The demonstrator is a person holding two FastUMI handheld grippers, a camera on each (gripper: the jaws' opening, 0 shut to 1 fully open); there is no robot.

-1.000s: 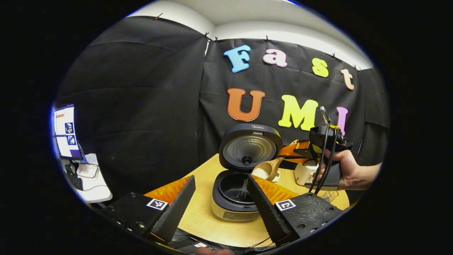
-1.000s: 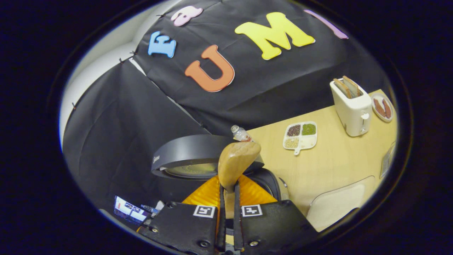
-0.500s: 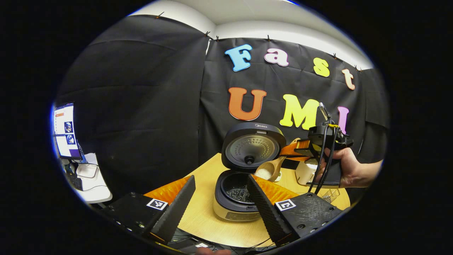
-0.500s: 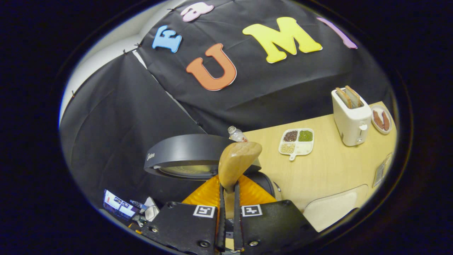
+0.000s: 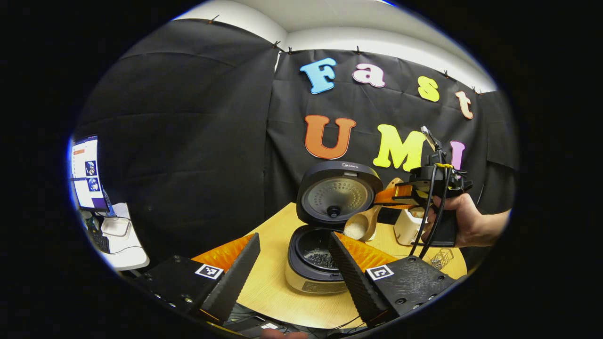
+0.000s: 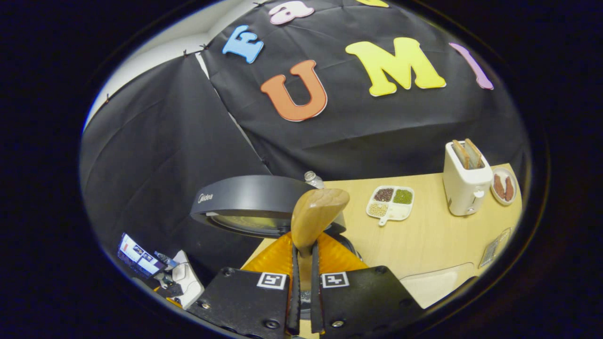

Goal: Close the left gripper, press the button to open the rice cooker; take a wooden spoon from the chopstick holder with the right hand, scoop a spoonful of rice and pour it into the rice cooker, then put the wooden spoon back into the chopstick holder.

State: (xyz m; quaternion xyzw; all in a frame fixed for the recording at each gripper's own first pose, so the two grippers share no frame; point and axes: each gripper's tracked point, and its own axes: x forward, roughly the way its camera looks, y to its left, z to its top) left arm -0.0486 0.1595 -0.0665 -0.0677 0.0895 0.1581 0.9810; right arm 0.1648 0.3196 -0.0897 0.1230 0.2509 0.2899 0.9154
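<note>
Left gripper hangs low over the worktop, fingers spread wide with nothing between them. Ahead, the rice cooker stands with its lid up and grains in the pot. Just right of it, the wooden spoon is tilted bowl-down near the pot's rim, rice in it, pinched by the right gripper, fingers pressed onto its handle.

A: What does the right tool hold?
B: A wooden spoon, handle pinched between both fingers, bowl in front of the rice cooker's raised lid.
A: And on the surface?
B: A four-part tray of grains, a white toaster with bread slices, and a small plate beside it.
</note>
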